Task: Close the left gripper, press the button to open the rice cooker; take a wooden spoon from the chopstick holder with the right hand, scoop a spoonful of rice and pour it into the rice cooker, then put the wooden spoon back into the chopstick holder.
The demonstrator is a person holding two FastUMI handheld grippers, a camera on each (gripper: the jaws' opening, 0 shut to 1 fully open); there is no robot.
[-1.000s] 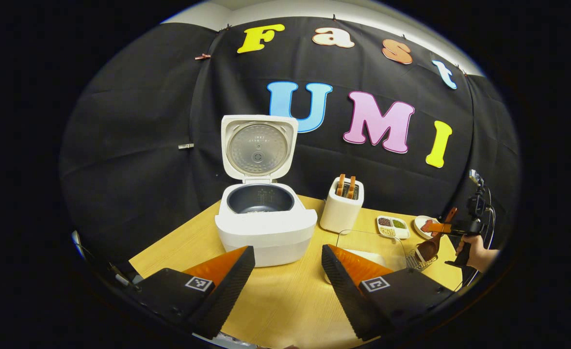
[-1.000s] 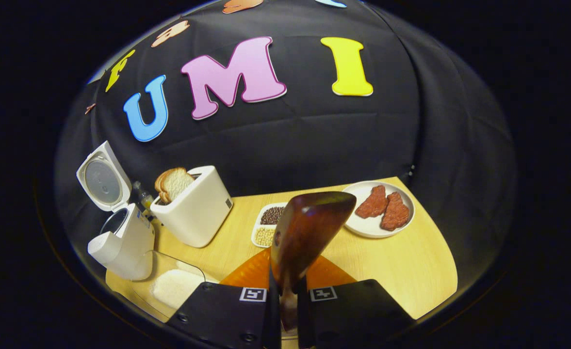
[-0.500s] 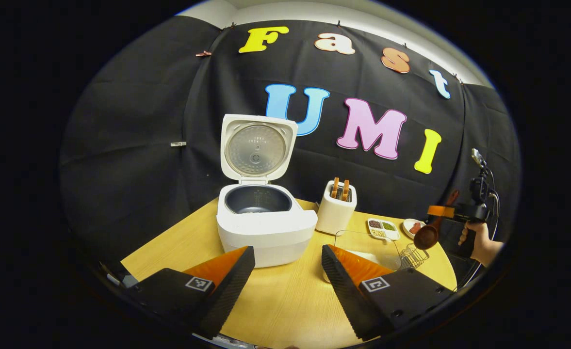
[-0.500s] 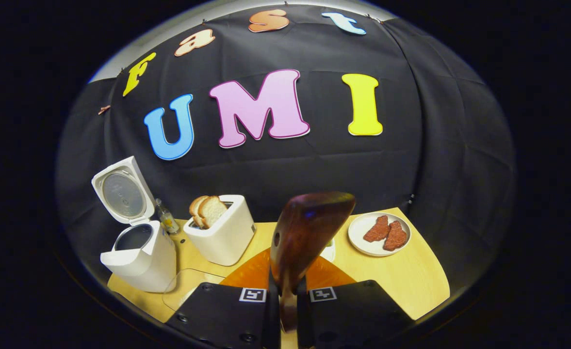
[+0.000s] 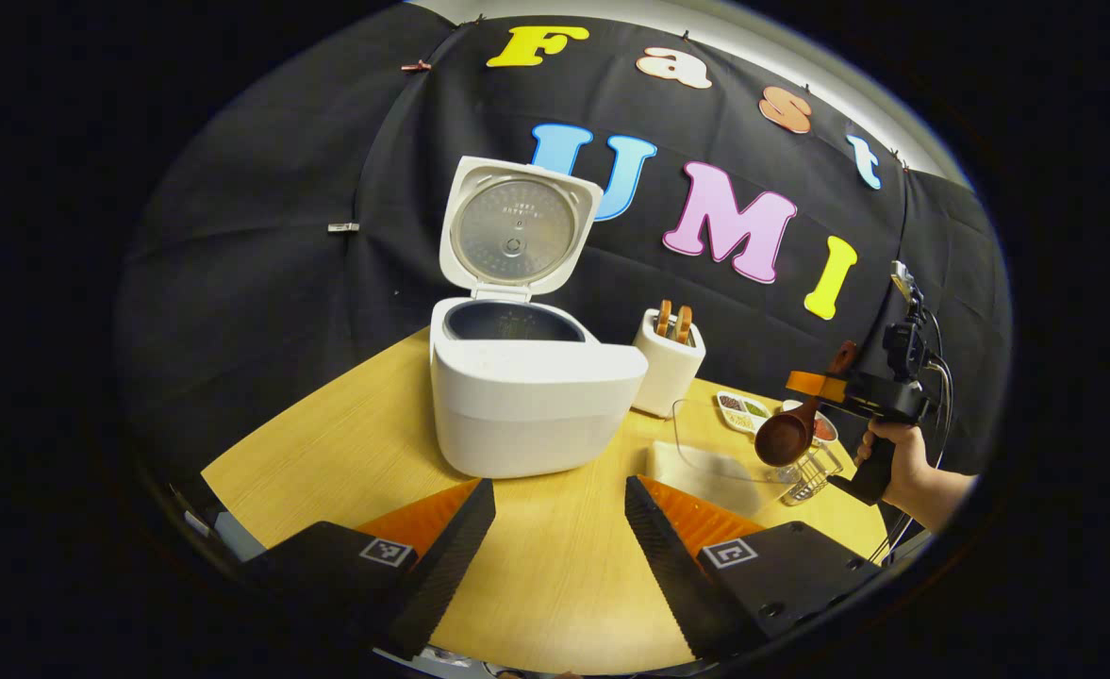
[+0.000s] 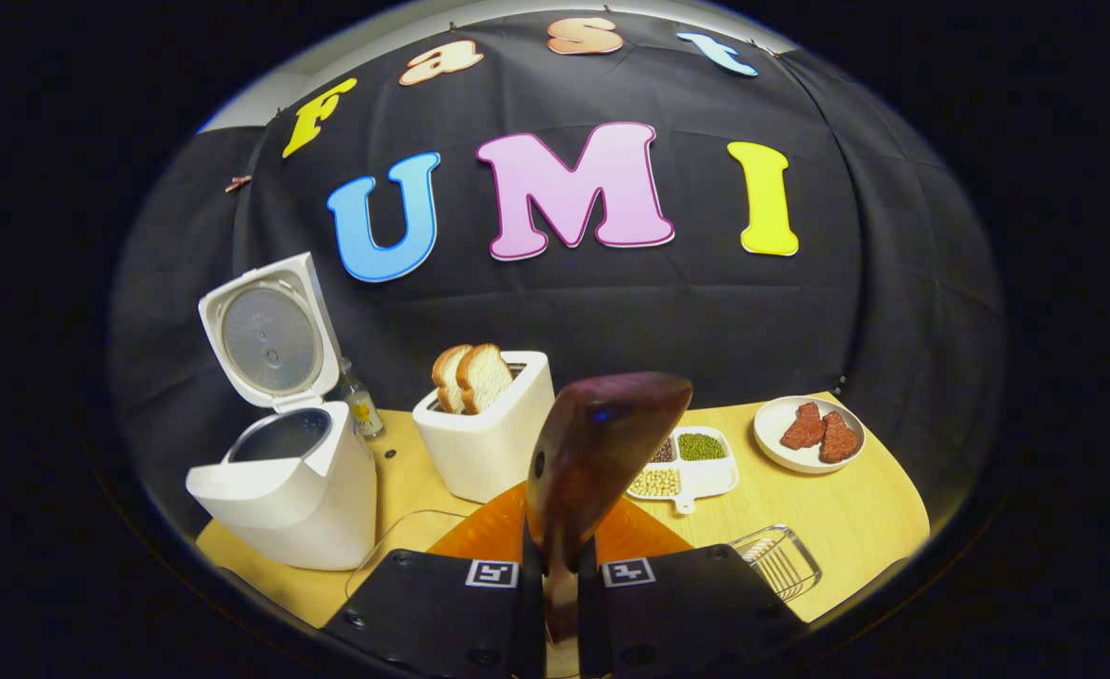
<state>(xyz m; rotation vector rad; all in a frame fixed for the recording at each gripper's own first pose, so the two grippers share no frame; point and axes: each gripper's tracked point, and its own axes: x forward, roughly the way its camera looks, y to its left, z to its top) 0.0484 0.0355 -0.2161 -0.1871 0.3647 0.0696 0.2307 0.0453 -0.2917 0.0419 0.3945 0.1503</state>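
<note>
The white rice cooker [image 5: 536, 396] stands on the table with its lid [image 5: 517, 231] raised upright. My left gripper [image 5: 559, 528] is open in front of it, holding nothing. At the far right a hand holds my right gripper [image 5: 856, 391], shut on the handle of the wooden spoon [image 5: 788, 436], whose brown bowl hangs above the wire chopstick holder [image 5: 814, 471]. In the right gripper view the spoon [image 6: 592, 462] stands up between the shut fingers of the gripper [image 6: 559, 575]. The cooker [image 6: 281, 490] is at the left there and the wire holder [image 6: 781, 558] at the lower right.
A glass container of rice [image 5: 715, 457] lies between cooker and holder. A white toaster with bread [image 6: 488, 438] stands behind it. A divided dish of beans [image 6: 687, 467] and a plate of meat [image 6: 809, 434] sit at the right. A small bottle [image 6: 361, 405] stands behind the cooker.
The right gripper has lifted the spoon and swung left, so the wire holder now shows below it. The left gripper has dropped lower and closer to the cooker, still open.
</note>
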